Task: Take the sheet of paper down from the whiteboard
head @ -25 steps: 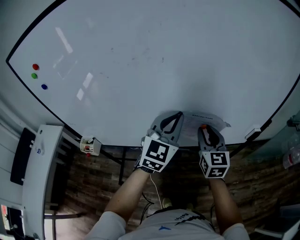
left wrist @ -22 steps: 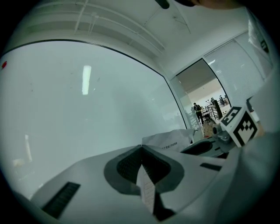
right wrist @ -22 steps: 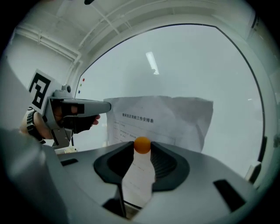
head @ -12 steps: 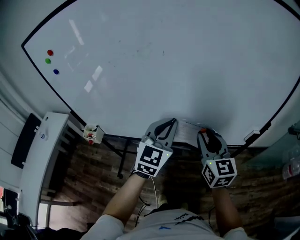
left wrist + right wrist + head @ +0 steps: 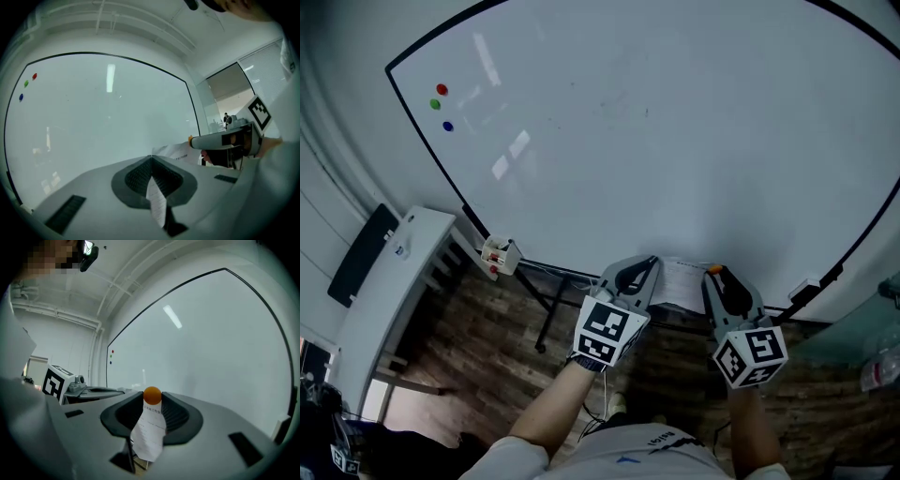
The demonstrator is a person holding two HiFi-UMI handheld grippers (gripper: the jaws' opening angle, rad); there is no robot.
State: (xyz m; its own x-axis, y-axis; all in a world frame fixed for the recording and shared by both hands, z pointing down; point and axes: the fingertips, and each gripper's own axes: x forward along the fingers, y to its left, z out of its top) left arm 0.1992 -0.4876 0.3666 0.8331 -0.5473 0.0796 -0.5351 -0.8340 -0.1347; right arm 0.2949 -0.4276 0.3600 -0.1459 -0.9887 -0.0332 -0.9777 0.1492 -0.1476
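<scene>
At the lower edge of the one whiteboard, a single sheet of paper, spanning the gap between two claws. Far up at the board's left corner, three small magnets: one red, one green, one blue.

Left claw fully closed, pinching the sheet's left edge, the paper showing as a thin strip between the pads. Right claw likewise clamped on the right edge, with one orange ball at its tips just above the paper.

Both pinches plain only from the gripper views; from the head view, merely the claws' backs and marker cubes. Wooden floor and white tabletop at left in the head view alone; ceiling pipes only in the gripper views.
</scene>
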